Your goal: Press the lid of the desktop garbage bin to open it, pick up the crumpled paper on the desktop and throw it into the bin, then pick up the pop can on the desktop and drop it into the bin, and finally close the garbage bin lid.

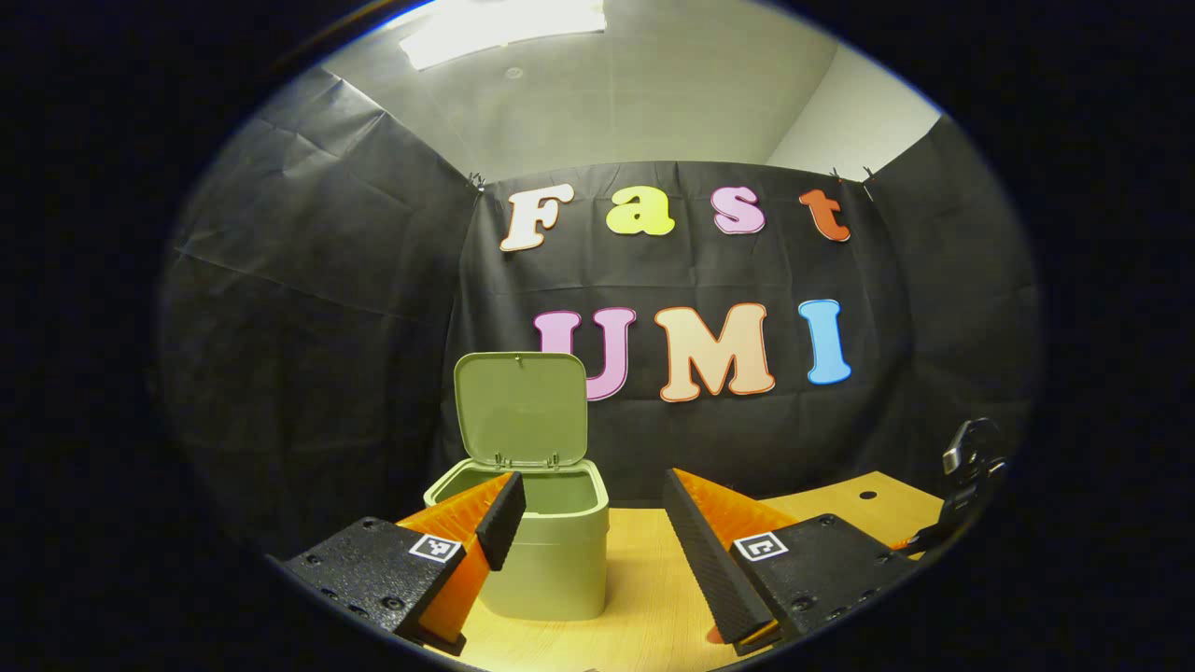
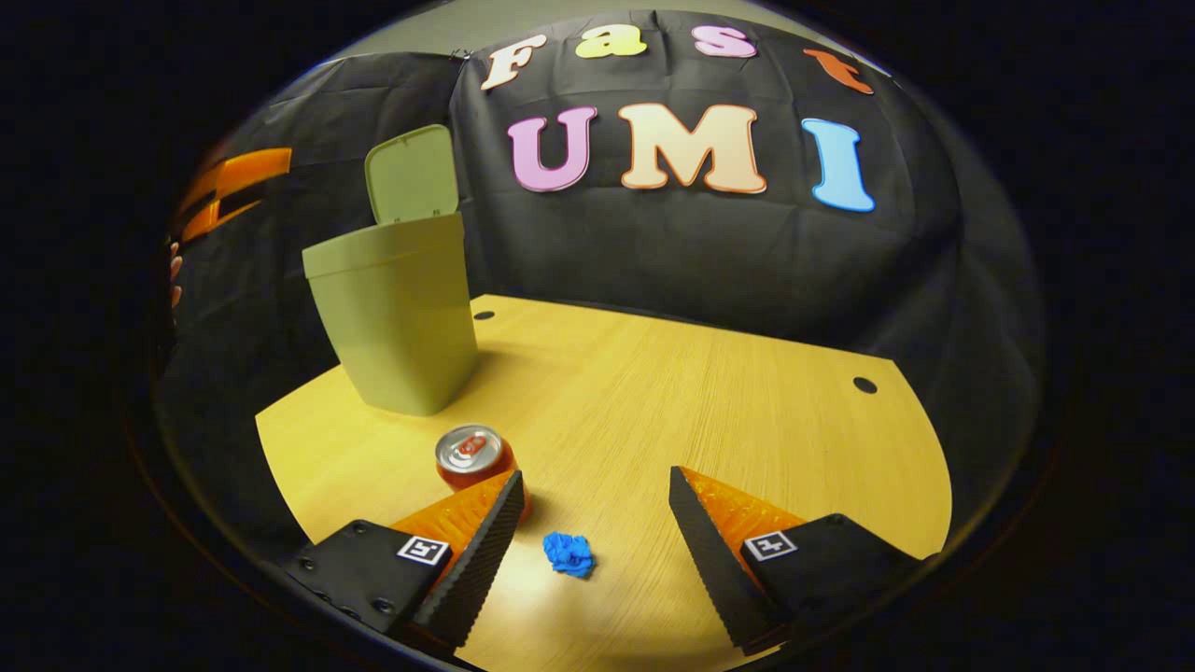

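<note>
The green desktop bin (image 1: 546, 551) stands on the wooden table with its lid (image 1: 521, 408) flipped up and open. My left gripper (image 1: 590, 513) hangs open in front of it, its left finger across the bin's rim, holding nothing. In the right gripper view the bin (image 2: 397, 313) stands at the far left with its lid (image 2: 412, 174) raised. A red pop can (image 2: 473, 456) stands upright just beyond my right gripper's left finger. A small blue crumpled paper (image 2: 569, 553) lies on the table between the fingers of my right gripper (image 2: 594, 499), which is open above it.
The wooden table (image 2: 709, 392) has round cable holes near its far edge. The other gripper and a hand (image 2: 219, 201) show at the left edge of the right gripper view. A dark clamp-like object (image 1: 971, 467) sits at the table's right edge in the left gripper view.
</note>
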Demonstrator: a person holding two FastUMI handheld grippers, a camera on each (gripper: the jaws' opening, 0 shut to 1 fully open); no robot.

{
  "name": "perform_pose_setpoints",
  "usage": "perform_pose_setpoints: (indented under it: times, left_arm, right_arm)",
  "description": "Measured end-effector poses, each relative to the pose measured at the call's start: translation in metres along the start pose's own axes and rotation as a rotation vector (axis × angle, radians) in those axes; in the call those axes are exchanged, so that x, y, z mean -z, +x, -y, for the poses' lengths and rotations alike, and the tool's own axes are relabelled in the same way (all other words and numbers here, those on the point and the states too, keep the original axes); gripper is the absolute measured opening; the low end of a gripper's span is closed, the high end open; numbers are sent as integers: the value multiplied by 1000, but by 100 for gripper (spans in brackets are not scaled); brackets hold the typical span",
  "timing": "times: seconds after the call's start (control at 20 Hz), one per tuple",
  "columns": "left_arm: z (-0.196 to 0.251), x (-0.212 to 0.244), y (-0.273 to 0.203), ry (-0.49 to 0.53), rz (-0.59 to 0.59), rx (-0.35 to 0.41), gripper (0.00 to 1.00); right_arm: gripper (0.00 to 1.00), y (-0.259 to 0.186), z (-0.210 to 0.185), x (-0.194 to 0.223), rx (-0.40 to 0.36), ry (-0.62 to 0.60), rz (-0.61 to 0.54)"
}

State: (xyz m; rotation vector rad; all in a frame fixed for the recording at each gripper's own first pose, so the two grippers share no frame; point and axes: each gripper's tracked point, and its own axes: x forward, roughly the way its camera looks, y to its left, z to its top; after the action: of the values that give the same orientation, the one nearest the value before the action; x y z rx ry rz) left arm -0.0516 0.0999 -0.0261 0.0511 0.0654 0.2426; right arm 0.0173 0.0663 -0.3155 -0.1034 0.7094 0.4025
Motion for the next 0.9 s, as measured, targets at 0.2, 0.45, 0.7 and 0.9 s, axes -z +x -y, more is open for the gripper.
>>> perform_pose_setpoints:
  times: [0.2, 0.45, 0.7, 0.9]
  left_arm:
    - [3, 3, -17, -4, -32, -38, 90]
    - [0, 10, -36, 40, -71, -85, 91]
    - [-3, 24, -17, 19, -95, -25, 90]
    - [-9, 31, 17, -45, -96, 73, 91]
  right_arm:
    - [94, 25, -3, 39, -57, -18, -111]
    - [72, 46, -12, 80, -115, -27, -228]
    - [23, 52, -6, 86, -79, -6, -240]
    - [11, 53, -2, 73, 20, 68, -212]
